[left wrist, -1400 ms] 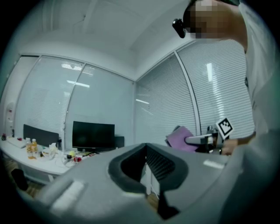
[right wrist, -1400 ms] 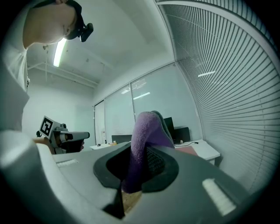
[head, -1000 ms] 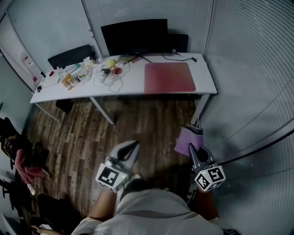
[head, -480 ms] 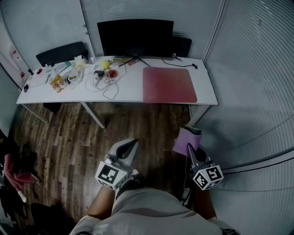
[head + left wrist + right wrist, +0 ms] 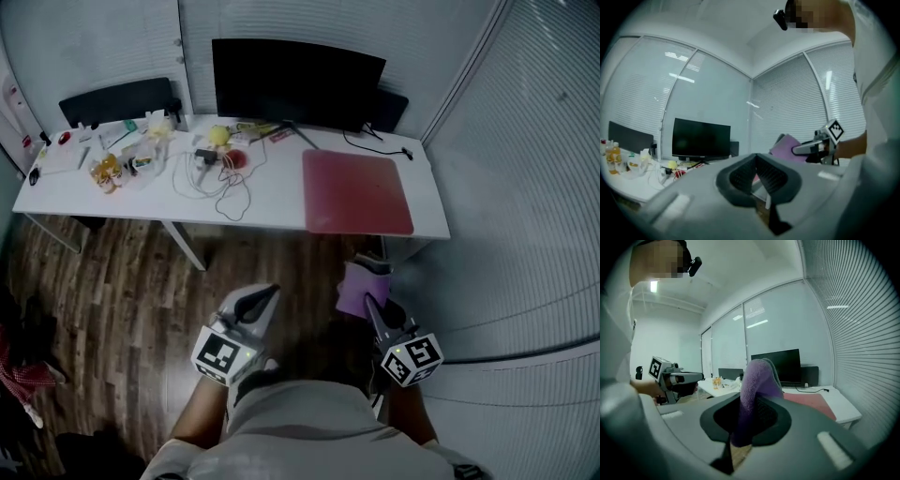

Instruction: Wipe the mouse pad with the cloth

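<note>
Head view: the red mouse pad (image 5: 357,191) has drawn closer, now at 12 o'clock from my right claw (image 5: 368,302), which stays pinched on the purple cloth (image 5: 357,284), while my left claw (image 5: 268,294) is pressed together, empty; wiping not yet begun.

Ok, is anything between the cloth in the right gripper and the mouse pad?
Nothing visible does. The right gripper holds the purple cloth out from the table, with only open floor between it and the red mouse pad. The pad's top is bare; a black cable lies beyond its far edge.
</note>
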`<state>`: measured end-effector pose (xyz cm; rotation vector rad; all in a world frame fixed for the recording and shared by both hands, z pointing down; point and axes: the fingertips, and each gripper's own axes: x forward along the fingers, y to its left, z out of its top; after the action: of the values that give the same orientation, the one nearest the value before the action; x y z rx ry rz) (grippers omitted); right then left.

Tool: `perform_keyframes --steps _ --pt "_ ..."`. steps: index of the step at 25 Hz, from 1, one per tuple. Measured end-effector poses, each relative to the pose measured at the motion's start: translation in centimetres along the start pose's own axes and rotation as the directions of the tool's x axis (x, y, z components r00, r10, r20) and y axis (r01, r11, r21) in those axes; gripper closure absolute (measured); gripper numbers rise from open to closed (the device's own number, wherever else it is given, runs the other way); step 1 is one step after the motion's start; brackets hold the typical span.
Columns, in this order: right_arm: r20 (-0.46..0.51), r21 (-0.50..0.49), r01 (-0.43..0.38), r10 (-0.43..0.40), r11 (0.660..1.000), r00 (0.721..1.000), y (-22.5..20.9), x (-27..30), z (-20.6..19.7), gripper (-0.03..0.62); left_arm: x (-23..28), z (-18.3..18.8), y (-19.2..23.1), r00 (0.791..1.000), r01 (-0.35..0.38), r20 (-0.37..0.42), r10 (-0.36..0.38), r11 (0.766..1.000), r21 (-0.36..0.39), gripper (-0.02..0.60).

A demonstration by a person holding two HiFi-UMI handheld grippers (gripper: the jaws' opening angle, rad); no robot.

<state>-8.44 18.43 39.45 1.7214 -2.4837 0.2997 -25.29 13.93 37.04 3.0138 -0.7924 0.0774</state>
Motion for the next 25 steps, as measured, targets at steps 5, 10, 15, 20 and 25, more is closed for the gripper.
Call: perform_keyframes --steps 5,10,15,20,25 --pt "-0.016 0.003 -0.006 0.006 1.000 1.000 -0.9 3.7 0.8 0.549 1.2 -0.5 2.9 1.000 0.006 0.004 -0.006 1.000 -0.020 0.580" --pt "-0.030 0.006 -0.028 0.029 1.000 0.999 -3.9 8.4 1.1 0.549 4.0 -0.9 6.7 1.000 -0.022 -0.003 0.022 0.999 -0.033 0.578" --pt "-0.034 0.012 -0.083 0.083 0.996 0.996 -8.7 13.6 1.5 0.549 8.6 -0.9 10.7 0.996 -0.093 -0.011 0.093 0.995 -0.038 0.580" --pt "-0.018 0.013 -0.126 0.127 0.992 0.992 -16.1 18.8 3.3 0.549 16.1 -0.6 13.7 0.991 -0.134 -0.018 0.133 0.990 -0.046 0.580" --pt "-0.039 0.030 -0.145 0.146 0.989 0.989 -25.4 22.2 4.7 0.549 25.1 0.8 16.1 0.983 -0.184 -0.012 0.184 0.982 -0.052 0.580"
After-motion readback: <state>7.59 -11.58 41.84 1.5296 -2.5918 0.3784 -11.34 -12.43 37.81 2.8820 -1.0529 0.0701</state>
